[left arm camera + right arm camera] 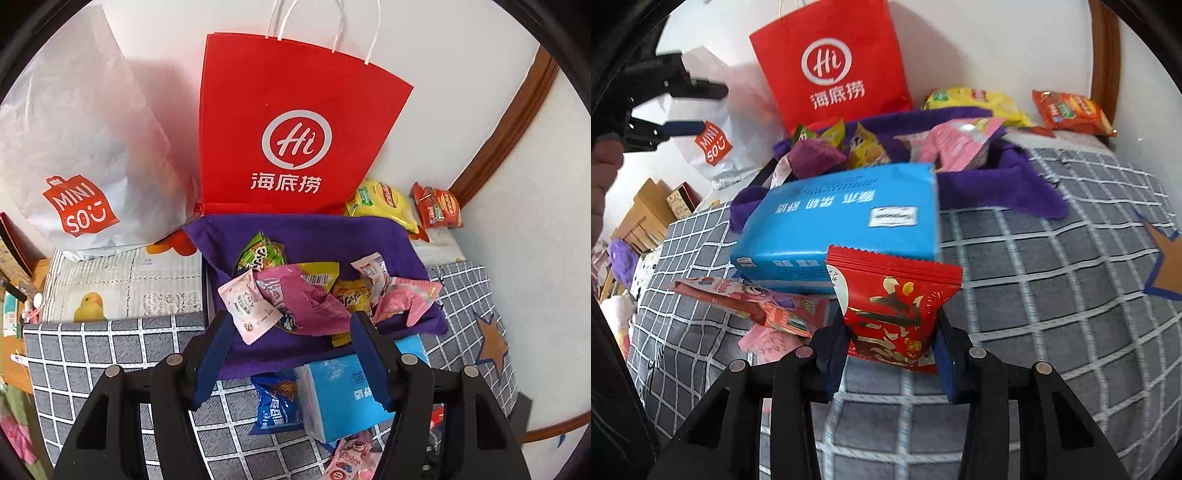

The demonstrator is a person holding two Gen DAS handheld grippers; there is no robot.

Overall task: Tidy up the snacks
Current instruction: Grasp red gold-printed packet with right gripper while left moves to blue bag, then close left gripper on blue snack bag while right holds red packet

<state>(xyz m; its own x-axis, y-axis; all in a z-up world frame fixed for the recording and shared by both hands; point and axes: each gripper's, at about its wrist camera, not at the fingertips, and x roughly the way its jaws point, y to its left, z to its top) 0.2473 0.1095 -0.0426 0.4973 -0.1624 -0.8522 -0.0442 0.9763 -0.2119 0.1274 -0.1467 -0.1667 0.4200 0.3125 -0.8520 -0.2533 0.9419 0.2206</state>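
A purple fabric bin [332, 232] on the bed holds several snack packets, pink, green and yellow. My left gripper [290, 321] hovers open over its near side, nothing pressed between its pads. Just in front of the bin lie a blue tissue pack [343, 391], a blue cookie packet [275, 402] and a pink cartoon packet [351, 458]. In the right wrist view my right gripper [890, 325] is shut on a red snack packet [897, 314], held just in front of the tissue pack [842, 218]. The left gripper [694, 107] shows at upper left there.
A red paper bag [295, 129] and a white Miniso bag [81, 147] stand against the wall behind the bin. A yellow snack pack [384, 203] and an orange one [437, 205] lie at the back right. The grey checked bedcover [1052, 295] stretches to the right.
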